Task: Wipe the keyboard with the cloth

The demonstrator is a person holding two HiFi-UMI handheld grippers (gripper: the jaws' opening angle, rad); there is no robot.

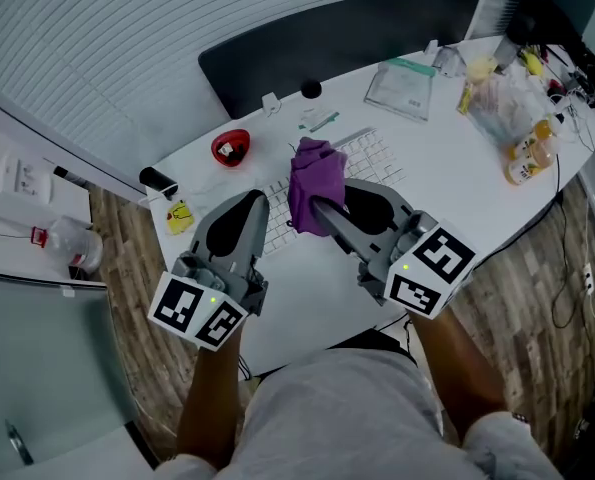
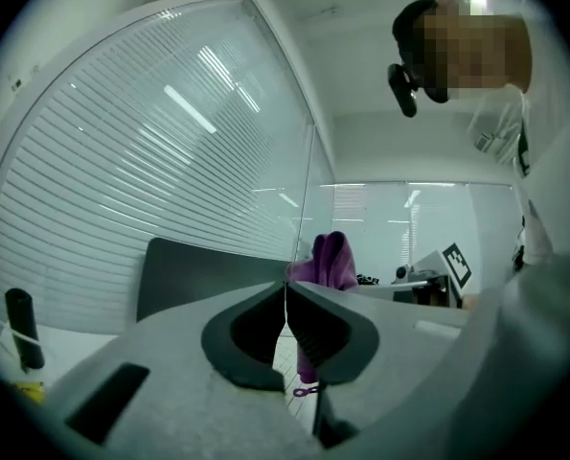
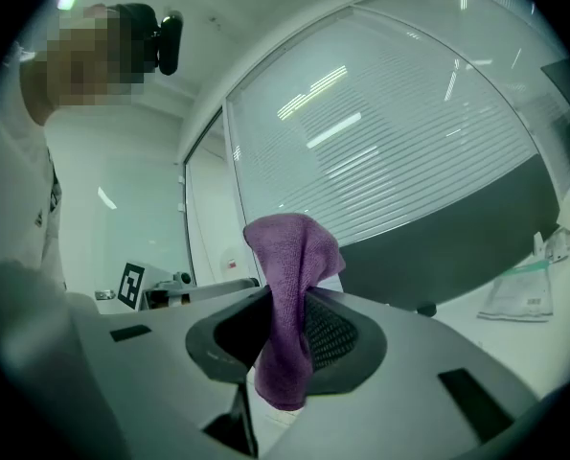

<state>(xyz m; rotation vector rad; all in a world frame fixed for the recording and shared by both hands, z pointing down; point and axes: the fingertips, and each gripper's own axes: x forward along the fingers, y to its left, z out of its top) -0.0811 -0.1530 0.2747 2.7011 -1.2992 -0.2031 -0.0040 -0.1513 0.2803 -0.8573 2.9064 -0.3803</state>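
A purple cloth [image 1: 315, 183] hangs bunched above the white keyboard [image 1: 375, 155] on the white table [image 1: 457, 183]. My right gripper [image 1: 318, 206] is shut on the cloth, and in the right gripper view the cloth [image 3: 290, 257] stands up between the jaws of that gripper [image 3: 286, 302] and droops below them. My left gripper [image 1: 256, 201] is held to the left of the cloth, apart from it. In the left gripper view the jaws of that gripper [image 2: 285, 291] meet with nothing between them, and the cloth [image 2: 332, 259] shows beyond. Part of the keyboard is hidden behind the cloth and grippers.
On the table stand a red dish [image 1: 230, 148], a black cylinder [image 1: 157, 179], a yellow item [image 1: 180, 216], a clear packet [image 1: 402, 88] and bottles with bagged clutter [image 1: 522, 128] at the right. A dark panel [image 1: 327, 38] lies behind. A plastic bottle [image 1: 69, 244] sits left of the table.
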